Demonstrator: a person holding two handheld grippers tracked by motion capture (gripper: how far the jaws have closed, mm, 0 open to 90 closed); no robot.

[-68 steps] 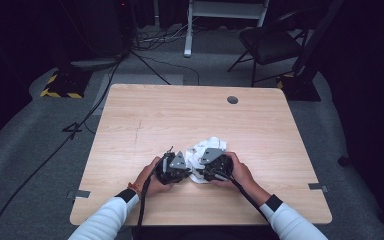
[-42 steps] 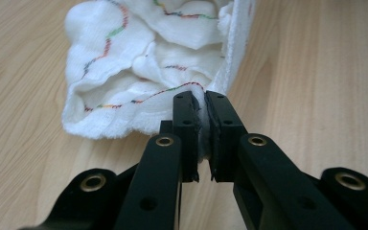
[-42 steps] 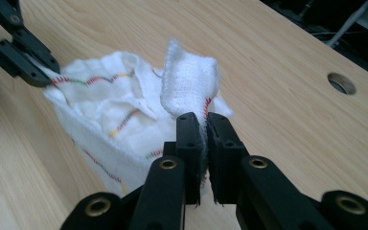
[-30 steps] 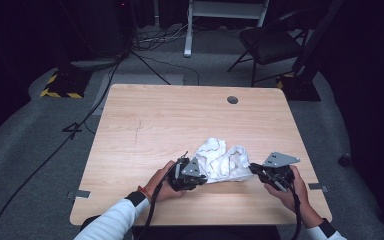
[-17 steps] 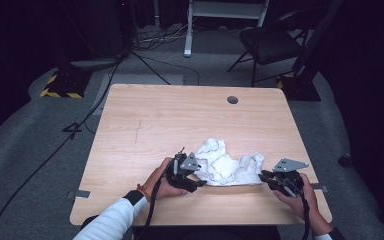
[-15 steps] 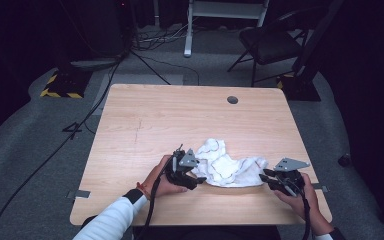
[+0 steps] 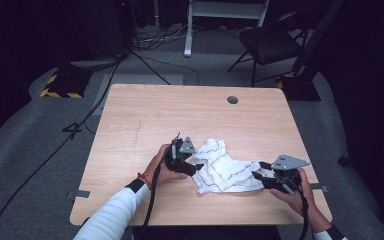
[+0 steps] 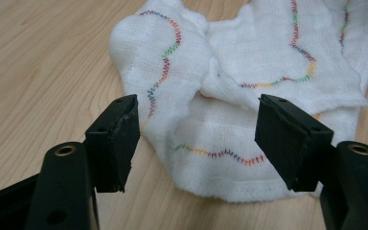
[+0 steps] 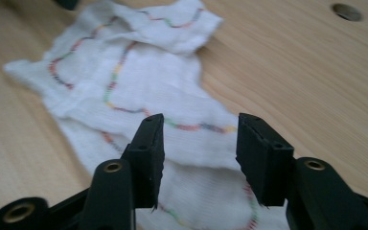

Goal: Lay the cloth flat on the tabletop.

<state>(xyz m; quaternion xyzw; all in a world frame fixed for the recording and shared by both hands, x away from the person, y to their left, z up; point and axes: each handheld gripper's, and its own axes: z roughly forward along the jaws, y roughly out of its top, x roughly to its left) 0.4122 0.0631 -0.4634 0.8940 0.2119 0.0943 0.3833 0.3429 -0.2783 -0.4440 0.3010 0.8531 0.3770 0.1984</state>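
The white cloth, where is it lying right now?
In the high view the white cloth lies crumpled on the table's near half, between the left gripper and right gripper.

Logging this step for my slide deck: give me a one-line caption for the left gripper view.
Left gripper, jaws open, faces a crumpled white cloth with rainbow zigzag stitching on the wooden table.
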